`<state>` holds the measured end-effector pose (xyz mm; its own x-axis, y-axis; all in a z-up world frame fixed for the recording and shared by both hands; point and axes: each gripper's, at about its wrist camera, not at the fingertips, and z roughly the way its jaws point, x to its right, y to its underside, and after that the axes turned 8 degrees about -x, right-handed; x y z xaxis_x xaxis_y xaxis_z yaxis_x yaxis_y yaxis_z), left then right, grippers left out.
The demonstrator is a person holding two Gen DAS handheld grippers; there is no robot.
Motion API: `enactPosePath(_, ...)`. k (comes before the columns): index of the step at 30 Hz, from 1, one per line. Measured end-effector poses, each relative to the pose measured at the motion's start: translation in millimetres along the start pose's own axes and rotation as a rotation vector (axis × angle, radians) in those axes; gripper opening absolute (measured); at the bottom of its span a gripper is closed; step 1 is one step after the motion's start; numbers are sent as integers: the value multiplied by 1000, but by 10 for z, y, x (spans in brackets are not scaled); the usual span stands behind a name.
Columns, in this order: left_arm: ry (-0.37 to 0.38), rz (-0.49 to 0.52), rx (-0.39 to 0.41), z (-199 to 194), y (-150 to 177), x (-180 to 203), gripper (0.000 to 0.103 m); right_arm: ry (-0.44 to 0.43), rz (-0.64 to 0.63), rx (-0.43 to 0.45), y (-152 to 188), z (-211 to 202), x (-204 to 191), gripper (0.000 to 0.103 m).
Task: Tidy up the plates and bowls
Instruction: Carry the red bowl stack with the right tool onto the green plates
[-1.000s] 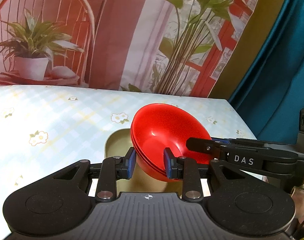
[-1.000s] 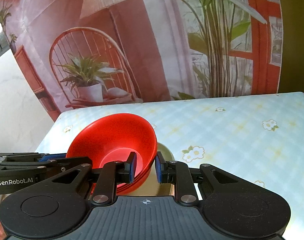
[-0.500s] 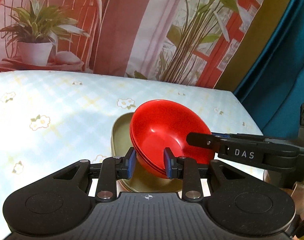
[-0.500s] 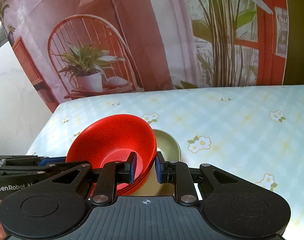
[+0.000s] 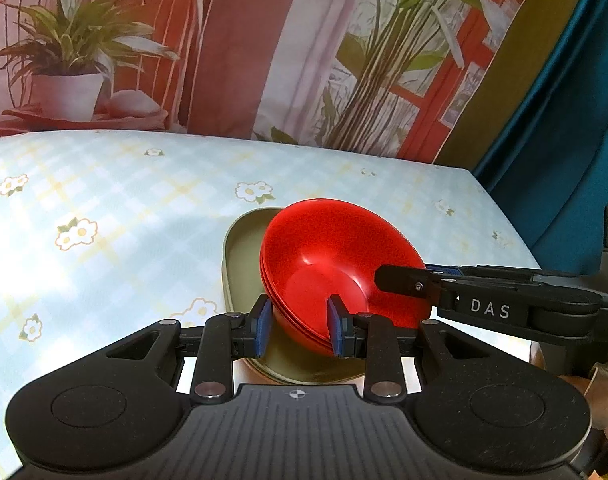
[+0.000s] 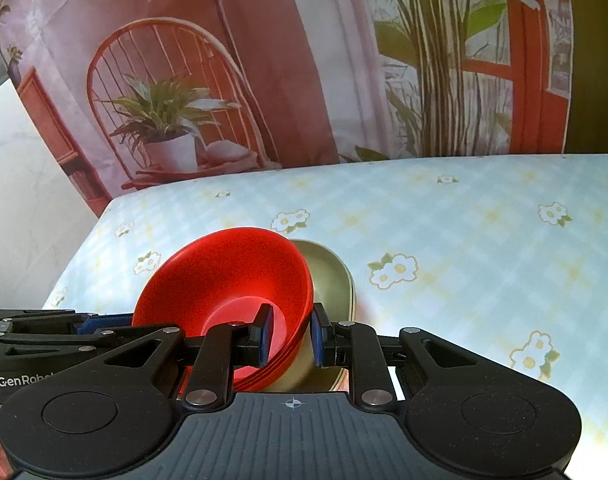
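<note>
I see stack of red bowls (image 5: 335, 256) tilted over olive plate (image 5: 244, 264) (on floral tablecloth (image 5: 104, 200)). My left gripper (image 5: 300, 330) clamps near rim; right gripper (image 6: 290, 334) clamps opposite rim.

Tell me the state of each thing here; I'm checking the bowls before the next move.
red bowls: nested stack, tilted, gripped on opposite rims by both grippers.
olive plate: on the table, under the stack; contact unclear.
left gripper: shut on the stack's rim.
right gripper: shut on the stack's opposite rim.
table: covered by a floral cloth.
</note>
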<state>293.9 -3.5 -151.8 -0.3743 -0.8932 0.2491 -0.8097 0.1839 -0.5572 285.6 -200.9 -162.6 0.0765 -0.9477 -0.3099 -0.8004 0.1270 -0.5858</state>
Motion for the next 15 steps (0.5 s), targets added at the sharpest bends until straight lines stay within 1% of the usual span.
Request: enactPosePath(15,-9,-4,-22,83,7,-14,31,1,4,-24,35,94,3,19)
